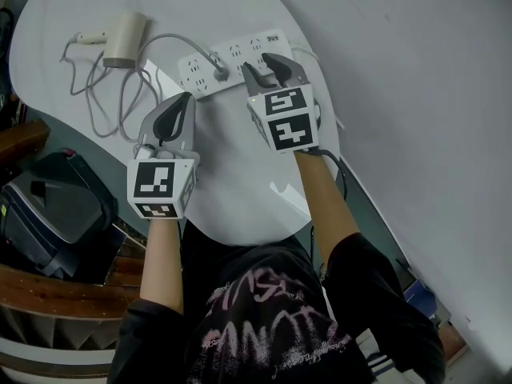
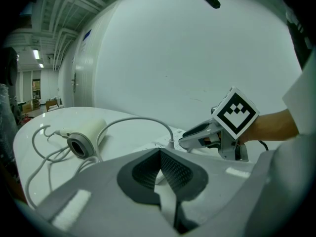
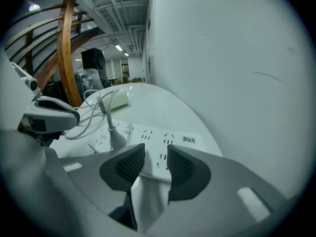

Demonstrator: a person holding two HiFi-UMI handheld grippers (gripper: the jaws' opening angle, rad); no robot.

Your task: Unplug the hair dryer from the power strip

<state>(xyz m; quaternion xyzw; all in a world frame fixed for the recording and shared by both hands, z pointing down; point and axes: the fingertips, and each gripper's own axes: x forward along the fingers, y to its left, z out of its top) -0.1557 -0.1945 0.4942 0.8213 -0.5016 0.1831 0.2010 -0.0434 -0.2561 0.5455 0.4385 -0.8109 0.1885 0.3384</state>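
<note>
while the plug (image 1: 218,74) sits in the power strip (image 1: 244,53) near its left end, the right gripper (image 1: 264,64) is over the strip's middle, to the plug's right, fingers spread with only the strip's face between them. risk: closing here pinches the strip body, not the plug. the left gripper (image 1: 186,98) is just short of the strip, fingers pressed together on nothing, so nothing pins the strip down. my guess is a pull on the plug lifts or drags the whole strip. a pull on the cord (image 1: 96,102) instead would tug the hair dryer (image 1: 124,40), which lies at the far left of the table (image 1: 232,190), near its edge. counts: one hair dryer, one cord, one plug, one power strip with several sockets and only one filled, two grippers.
</note>
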